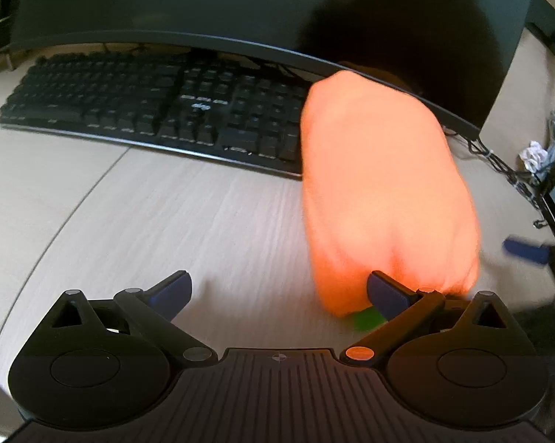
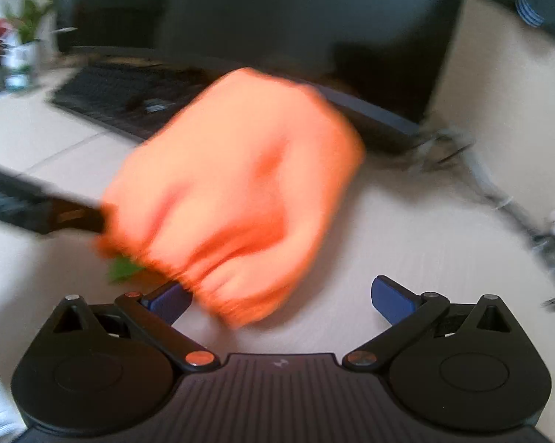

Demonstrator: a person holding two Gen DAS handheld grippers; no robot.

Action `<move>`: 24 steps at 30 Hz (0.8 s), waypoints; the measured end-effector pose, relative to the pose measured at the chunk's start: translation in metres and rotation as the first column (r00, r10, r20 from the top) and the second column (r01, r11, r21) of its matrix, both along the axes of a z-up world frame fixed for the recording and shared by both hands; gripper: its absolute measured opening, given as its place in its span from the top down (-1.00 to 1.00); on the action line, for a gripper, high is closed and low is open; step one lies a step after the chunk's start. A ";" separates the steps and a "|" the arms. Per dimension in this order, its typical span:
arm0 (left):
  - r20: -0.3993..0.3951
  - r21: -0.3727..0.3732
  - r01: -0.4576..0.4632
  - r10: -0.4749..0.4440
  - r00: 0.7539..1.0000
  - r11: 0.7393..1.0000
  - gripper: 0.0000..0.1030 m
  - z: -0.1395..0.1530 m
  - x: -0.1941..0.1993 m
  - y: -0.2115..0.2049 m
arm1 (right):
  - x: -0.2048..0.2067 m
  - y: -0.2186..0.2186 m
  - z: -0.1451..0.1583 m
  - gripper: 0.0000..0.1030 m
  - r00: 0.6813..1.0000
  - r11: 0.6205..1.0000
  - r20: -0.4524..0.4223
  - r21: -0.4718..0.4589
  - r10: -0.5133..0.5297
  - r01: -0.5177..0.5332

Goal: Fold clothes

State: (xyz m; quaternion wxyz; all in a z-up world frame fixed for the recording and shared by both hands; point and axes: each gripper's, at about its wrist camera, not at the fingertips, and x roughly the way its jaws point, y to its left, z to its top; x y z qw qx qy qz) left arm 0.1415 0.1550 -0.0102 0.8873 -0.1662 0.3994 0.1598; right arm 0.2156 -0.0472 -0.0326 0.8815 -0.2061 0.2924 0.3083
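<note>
Left wrist view: left gripper (image 1: pixel 279 291) low over the pale wood-grain surface (image 1: pixel 189 214), fingers (image 1: pixel 172 289) spread wide, nothing between them.
Garment: orange cloth (image 1: pixel 381 192), bunched lump, sits on the surface ahead and to the right of center; near edge touches or overlaps the right-hand finger pad, exact contact unclear.
Green bit: small green patch (image 1: pixel 366 319) peeks out under the near edge of the orange cloth, just beside that same pad; cannot tell what it is.
Background left view: black keyboard (image 1: pixel 148 110) behind the cloth, dark monitor (image 1: pixel 240 3) above it, cable tangle (image 1: pixel 506 166) at far right, crumpled white paper (image 1: pixel 534 157) beside the cables.
Other gripper seen: blue fingertip of the right gripper (image 1: pixel 526 251) at the right edge, blurred.
Right wrist view: right gripper (image 2: pixel 281 295), fingers (image 2: pixel 392 301) wide apart, no grip on anything.
Garment here: orange cloth (image 2: pixel 237 192) fills the center, heavy motion blur; its gathered lower edge lies against the left-hand blue pad.
Green bit here: green patch (image 2: pixel 122 269) at the cloth's lower left.
Left edge: dark blurred bar reaching the cloth, likely the left gripper (image 2: pixel 48 214); state unreadable from this view.
Background right view: keyboard (image 2: pixel 122 103), monitor (image 2: pixel 277 11), potted plants (image 2: pixel 15 40) far left, all blurred.
</note>
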 end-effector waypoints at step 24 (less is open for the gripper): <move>0.243 -0.367 0.194 -0.107 0.964 0.910 -1.00 0.011 0.041 0.025 | 0.072 -0.057 0.033 -0.68 0.937 0.840 -0.349 0.506 -0.010 0.198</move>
